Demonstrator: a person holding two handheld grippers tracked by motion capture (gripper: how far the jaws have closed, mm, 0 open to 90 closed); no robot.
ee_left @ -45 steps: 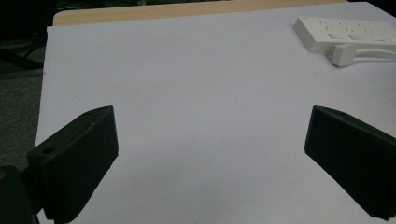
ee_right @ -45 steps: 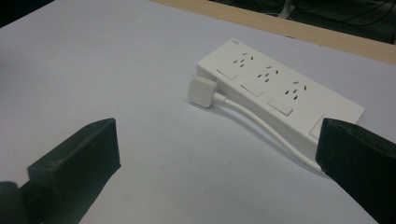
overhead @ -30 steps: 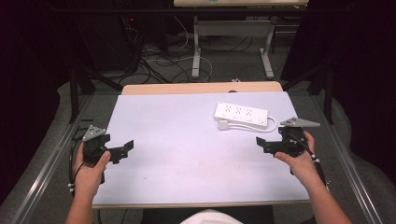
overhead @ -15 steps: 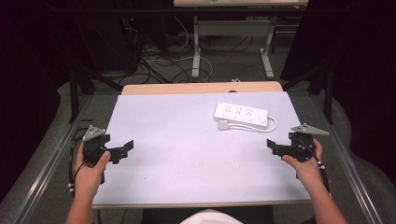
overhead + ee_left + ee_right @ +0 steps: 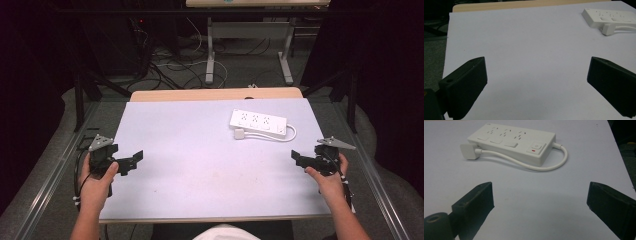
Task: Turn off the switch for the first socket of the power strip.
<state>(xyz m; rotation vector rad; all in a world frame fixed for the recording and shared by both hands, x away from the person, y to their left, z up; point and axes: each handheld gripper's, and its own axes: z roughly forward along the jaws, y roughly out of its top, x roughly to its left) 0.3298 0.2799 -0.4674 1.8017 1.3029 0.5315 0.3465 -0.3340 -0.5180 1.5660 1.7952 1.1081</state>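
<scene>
Both tongs are held open with nothing between their jaws. Left gripper (image 5: 131, 161): held over the left edge of the table (image 5: 200, 150), jaws spread wide, as seen in the left gripper view (image 5: 536, 82). Right gripper (image 5: 298, 159): held over the right edge, jaws likewise spread (image 5: 540, 205), well apart from the strip. Power strip (image 5: 258, 123), white: laid flat near the far right corner, three socket groups and a switch uppermost. Cord (image 5: 544, 166), white: looped along the strip's near side, ending in a plug (image 5: 468, 151) lying just beside the strip.
</scene>
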